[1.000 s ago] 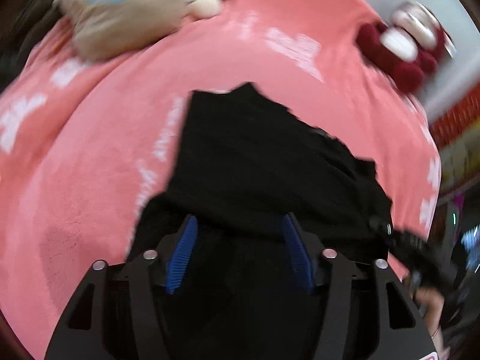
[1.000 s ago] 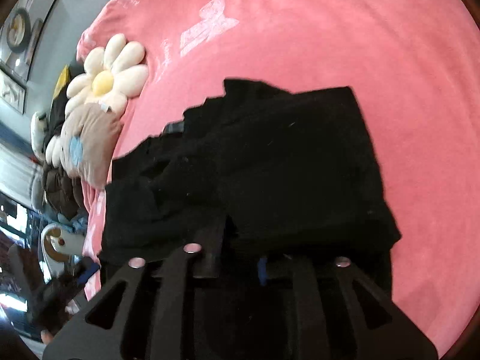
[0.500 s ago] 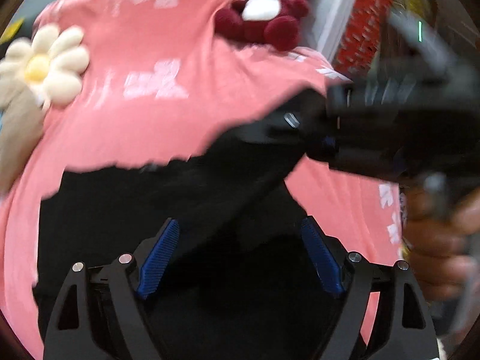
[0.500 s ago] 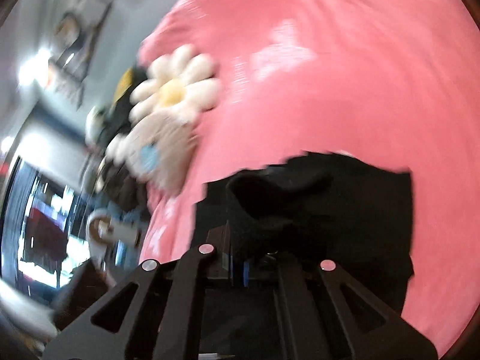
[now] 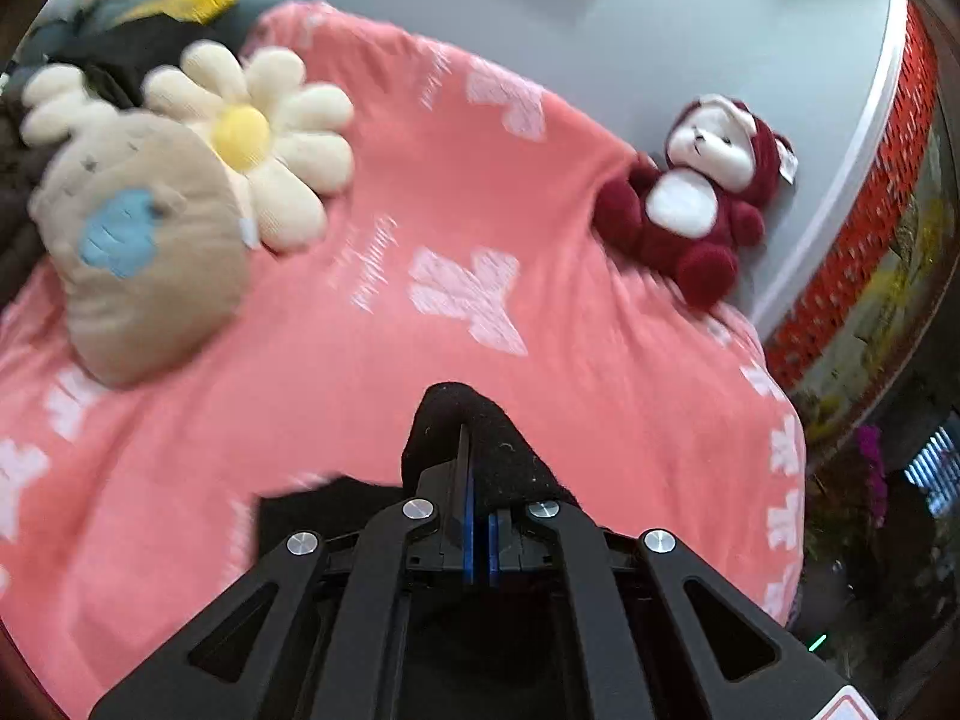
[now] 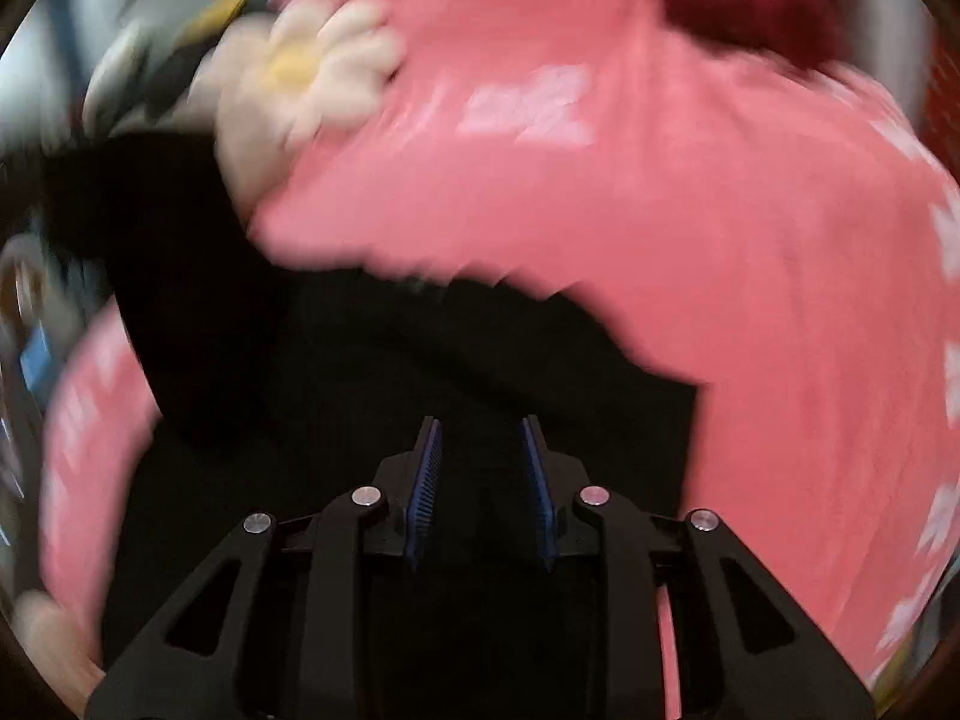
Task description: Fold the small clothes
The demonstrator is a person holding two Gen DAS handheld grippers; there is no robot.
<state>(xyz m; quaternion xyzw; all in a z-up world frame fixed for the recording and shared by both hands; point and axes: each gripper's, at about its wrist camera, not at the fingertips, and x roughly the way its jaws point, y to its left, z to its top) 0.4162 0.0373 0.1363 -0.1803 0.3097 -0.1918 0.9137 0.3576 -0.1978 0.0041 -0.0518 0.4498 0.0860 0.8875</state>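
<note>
A black garment (image 6: 372,372) lies on the pink blanket (image 6: 690,210). In the left wrist view my left gripper (image 5: 477,480) is shut on a bunched fold of the black garment (image 5: 498,450) and holds it up above the pink blanket (image 5: 372,372). In the right wrist view my right gripper (image 6: 480,468) is open with its blue pads apart, low over the black cloth and holding nothing. That view is blurred by motion. A dark shape at its left edge may be the other gripper.
A cream daisy cushion (image 5: 258,132), a beige plush (image 5: 138,240) and a dark red teddy (image 5: 696,204) sit along the far side of the bed by the grey wall. The bed's right edge drops off toward an orange-red wall (image 5: 870,228).
My left gripper has shut on the black garment and lifted a fold. My right gripper has let go of the cloth and opened. Both views have swung toward the plush toys.
</note>
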